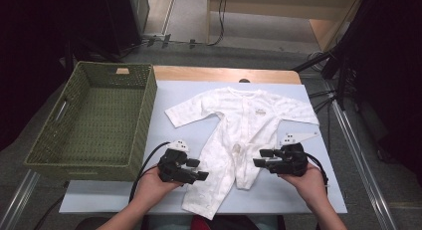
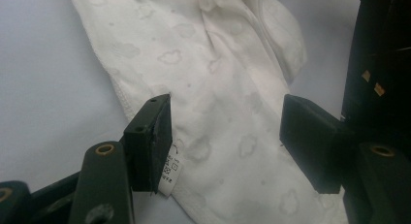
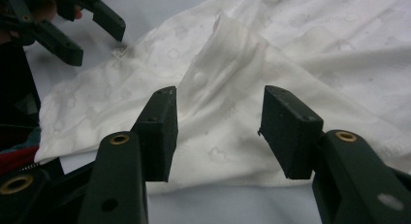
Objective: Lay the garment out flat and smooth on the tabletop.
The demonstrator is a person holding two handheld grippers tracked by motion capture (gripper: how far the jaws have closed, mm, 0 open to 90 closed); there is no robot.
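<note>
- Left gripper (image 1: 199,169): black body, a small white-grey plate on top, a black cable looping from its back.
- Right gripper (image 1: 263,158): black, a grey three-cornered plate on top, a black cable behind.
- Jaws: dark arms with brass-ringed pivot holes, ending in blocky black pads (image 3: 157,132) with small screw holes.
- Forearms bare, no sleeves in sight.

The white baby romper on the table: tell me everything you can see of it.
The white baby romper of soft cloth with a faint cloud print lies flat, front up, on the pale blue table top, sleeves spread, legs toward the person. A snap placket runs down its middle; a care label sticks out at one leg's edge. Both hand-held grippers flank the legs.
</note>
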